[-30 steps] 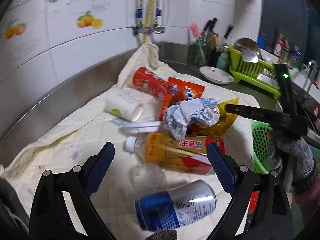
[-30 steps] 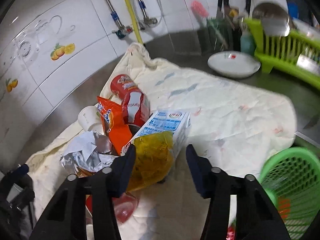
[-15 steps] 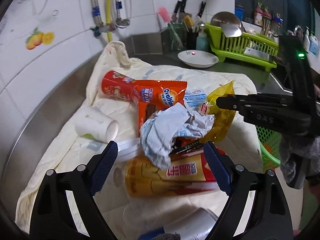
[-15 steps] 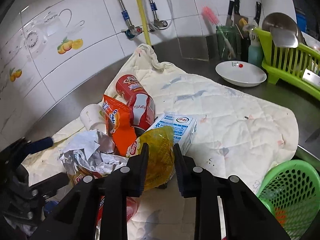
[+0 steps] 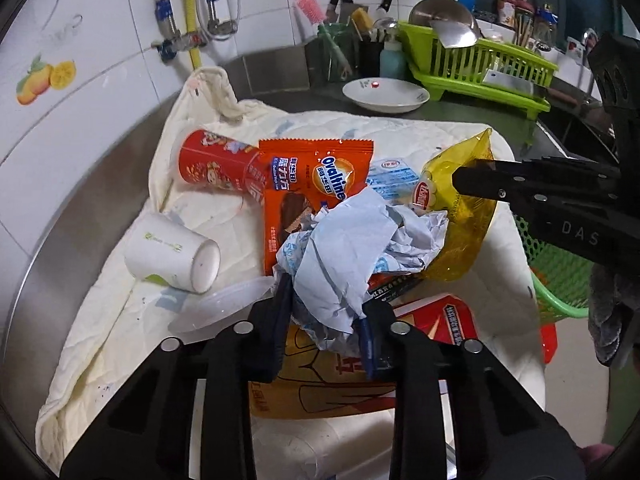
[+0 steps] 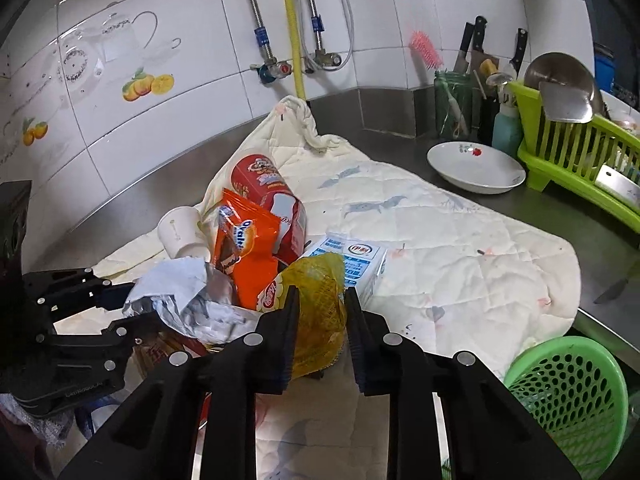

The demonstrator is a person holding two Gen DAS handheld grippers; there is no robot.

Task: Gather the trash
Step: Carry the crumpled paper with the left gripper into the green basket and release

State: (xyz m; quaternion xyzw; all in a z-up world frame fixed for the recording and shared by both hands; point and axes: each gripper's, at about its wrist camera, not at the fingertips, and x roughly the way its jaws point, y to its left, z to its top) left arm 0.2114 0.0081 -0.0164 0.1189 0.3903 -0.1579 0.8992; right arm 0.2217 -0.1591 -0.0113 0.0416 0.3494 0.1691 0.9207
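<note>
Green basket [image 6: 568,384] beside the quilted cloth [image 6: 460,248] looks nearly empty, so collecting has barely begun. Left gripper [image 5: 326,312] has just closed on crumpled paper [image 5: 344,248] mid-cloth; right gripper [image 6: 320,312] pinches the yellow bag [image 6: 316,300] beside it. Cup, can, wrapper and carton remain.

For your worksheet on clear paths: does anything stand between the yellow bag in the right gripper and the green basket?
Nothing visible does. The right gripper pinches the yellow bag; between it and the green basket lies only bare quilted cloth.
</note>
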